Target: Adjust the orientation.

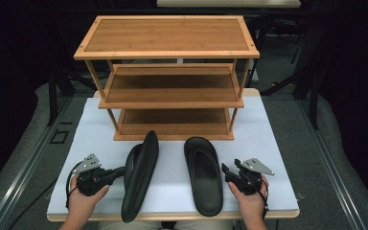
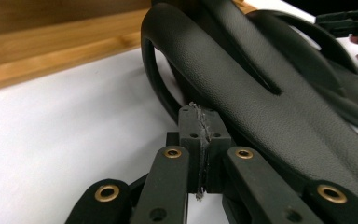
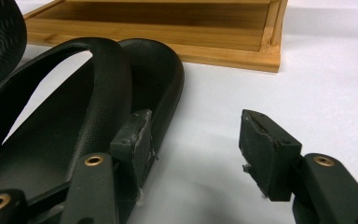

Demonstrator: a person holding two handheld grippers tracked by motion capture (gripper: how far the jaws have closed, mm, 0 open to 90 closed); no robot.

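Left gripper (image 1: 117,171), lower left of high view, jaws closed together, tips against left sandal (image 1: 141,175); contact not resolved. Left sandal black, tipped on edge, lower centre. Right gripper (image 1: 226,171), lower right, jaws spread, one beside right sandal (image 1: 203,175) rim. Right sandal black, flat, sole down. Bamboo shelf (image 1: 167,76), upper centre, on white table (image 1: 278,143).

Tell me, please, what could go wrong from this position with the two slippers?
The left slipper stands on its edge beside the shut left gripper; a nudge could tip it over. The right gripper is open with one jaw against the right slipper's side wall, so closing there might pinch only the rim and slip.
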